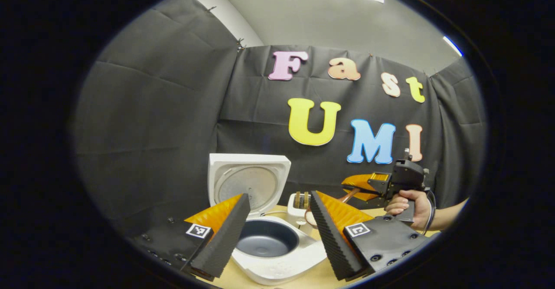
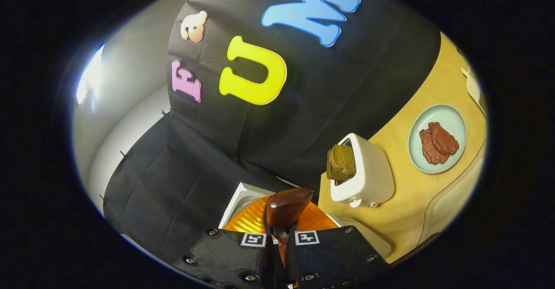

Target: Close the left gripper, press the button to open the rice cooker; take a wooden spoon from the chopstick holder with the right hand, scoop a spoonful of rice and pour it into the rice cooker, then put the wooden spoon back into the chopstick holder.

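The white rice cooker [image 1: 277,263] stands open with its lid [image 1: 249,180] upright behind the dark inner pot [image 1: 266,239]. My left gripper [image 1: 279,196] hangs above the pot, open, with nothing between its fingers. To the right, a hand holds my right gripper [image 1: 368,185] with a brown wooden spoon [image 1: 349,195] reaching toward the cooker. In the right gripper view, my right gripper [image 2: 281,232] is shut on the wooden spoon [image 2: 287,206], whose bowl sticks out past the fingertips above a corner of the cooker lid [image 2: 240,198].
A white toaster [image 2: 368,176] with brown bread slices [image 2: 341,162] stands on the wooden table [image 2: 416,211] just right of the cooker; it also appears as the toaster [image 1: 298,203] behind the pot. A pale green plate [image 2: 453,119] carrying dark red meat lies farther right.
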